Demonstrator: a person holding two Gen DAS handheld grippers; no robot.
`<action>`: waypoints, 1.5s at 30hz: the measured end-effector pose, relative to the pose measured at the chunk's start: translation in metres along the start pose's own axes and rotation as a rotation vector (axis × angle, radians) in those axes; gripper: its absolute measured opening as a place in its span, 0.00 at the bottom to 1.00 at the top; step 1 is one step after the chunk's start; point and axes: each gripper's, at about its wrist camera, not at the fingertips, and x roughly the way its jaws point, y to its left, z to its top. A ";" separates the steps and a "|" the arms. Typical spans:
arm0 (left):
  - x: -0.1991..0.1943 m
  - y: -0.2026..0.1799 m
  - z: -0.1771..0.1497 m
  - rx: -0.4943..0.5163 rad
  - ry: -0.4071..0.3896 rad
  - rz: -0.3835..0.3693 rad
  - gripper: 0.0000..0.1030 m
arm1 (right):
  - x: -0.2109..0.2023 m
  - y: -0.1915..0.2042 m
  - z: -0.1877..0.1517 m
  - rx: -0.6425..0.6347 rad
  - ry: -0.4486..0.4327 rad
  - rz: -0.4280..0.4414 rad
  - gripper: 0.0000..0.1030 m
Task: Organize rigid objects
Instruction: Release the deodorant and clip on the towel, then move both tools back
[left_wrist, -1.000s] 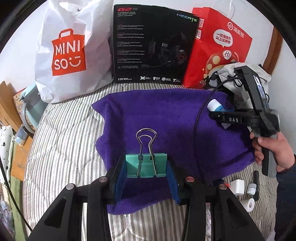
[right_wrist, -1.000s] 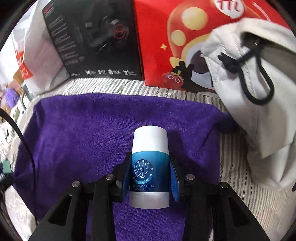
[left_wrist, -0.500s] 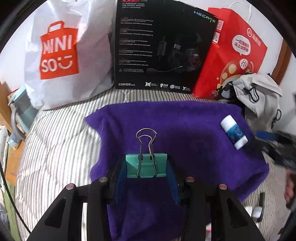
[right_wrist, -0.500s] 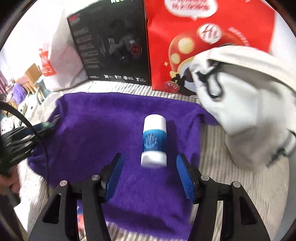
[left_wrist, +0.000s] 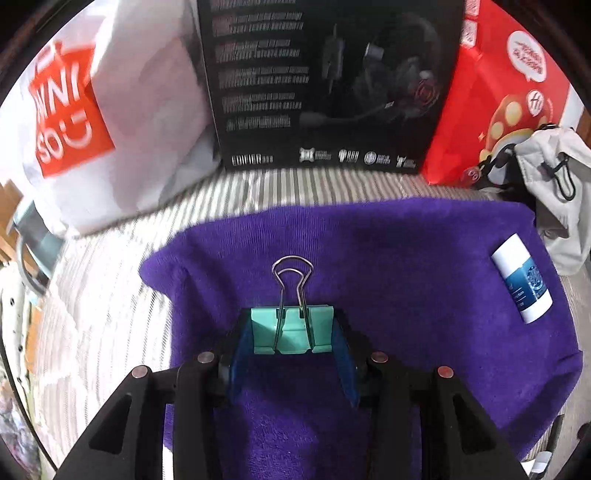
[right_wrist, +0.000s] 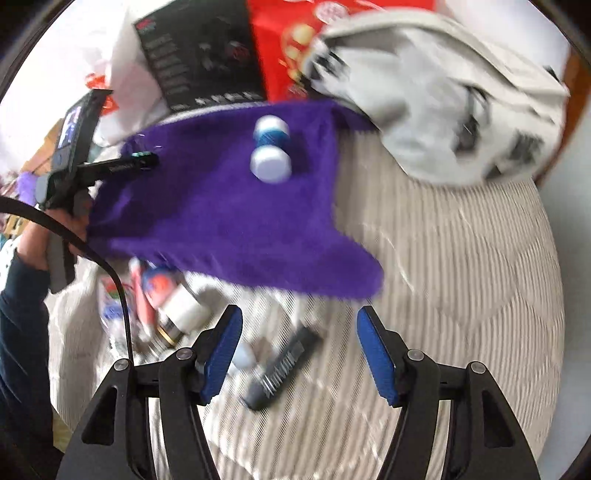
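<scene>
Your left gripper (left_wrist: 293, 334) pinches the binder clip (left_wrist: 291, 328) over the purple towel (left_wrist: 406, 251) on the striped bed (right_wrist: 461, 277); your right gripper (right_wrist: 299, 354) hangs spread beyond the towel's edge.

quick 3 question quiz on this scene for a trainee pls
1. True or false: the left gripper is empty.
2. Where does the blue-and-white tube lie? A) on the purple towel B) inside the red bag C) in the right gripper
3. Fill in: the right gripper is ____ above a dark marker.

Key: 1 false, it clamps the green binder clip; 2 A; 3 open.
</scene>
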 end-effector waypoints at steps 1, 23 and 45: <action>0.001 -0.001 -0.001 0.004 0.005 -0.002 0.38 | -0.002 -0.004 -0.006 0.012 0.007 0.004 0.62; -0.117 -0.022 -0.091 0.012 -0.014 -0.080 0.82 | -0.037 -0.018 -0.044 0.050 -0.021 0.024 0.63; -0.097 -0.038 -0.171 0.030 0.058 -0.087 0.82 | -0.039 -0.012 -0.082 0.141 -0.043 0.023 0.63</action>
